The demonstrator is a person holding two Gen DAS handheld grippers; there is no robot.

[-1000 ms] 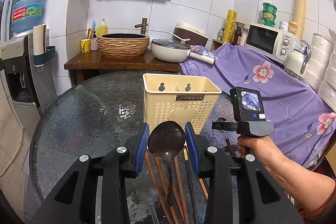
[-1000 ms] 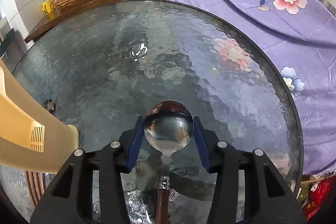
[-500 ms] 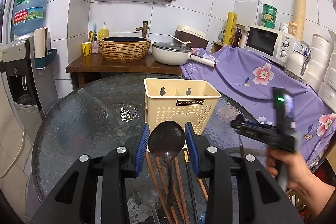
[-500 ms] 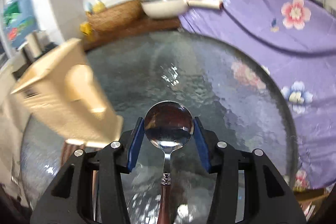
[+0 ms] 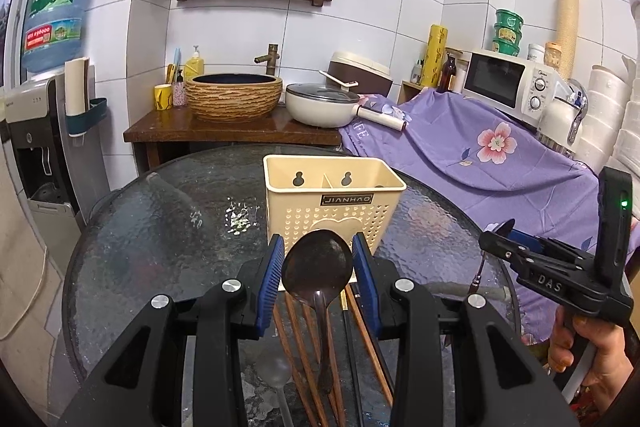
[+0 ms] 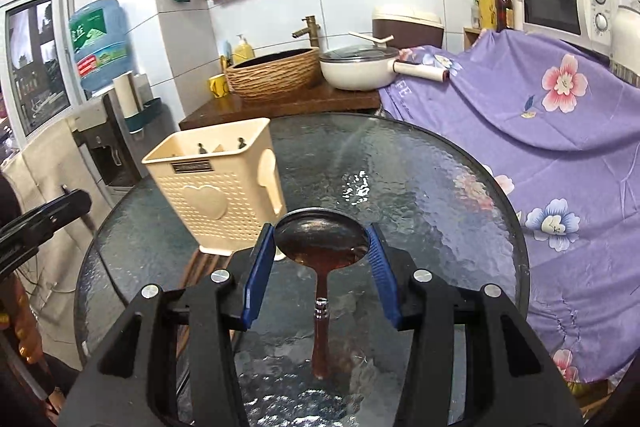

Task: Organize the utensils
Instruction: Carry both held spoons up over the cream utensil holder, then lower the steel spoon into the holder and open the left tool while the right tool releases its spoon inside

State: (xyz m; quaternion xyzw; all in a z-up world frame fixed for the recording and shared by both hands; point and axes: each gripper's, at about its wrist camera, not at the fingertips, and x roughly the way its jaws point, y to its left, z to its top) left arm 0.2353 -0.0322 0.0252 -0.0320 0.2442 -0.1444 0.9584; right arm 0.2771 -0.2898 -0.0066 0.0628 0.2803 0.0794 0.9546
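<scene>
Cream utensil holder stands on our glass surface; left hand-held gripper clamps a dark spoon, right hand-held gripper clamps a wooden-handled spoon.

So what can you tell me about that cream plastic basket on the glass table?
The cream plastic utensil holder stands upright on the round glass table. Its front is perforated, with a raised heart and a dark brand label near the rim. Inside, a divider splits it, and two keyhole slots pierce the back wall. It looks empty. Chopsticks lie before it.
</scene>
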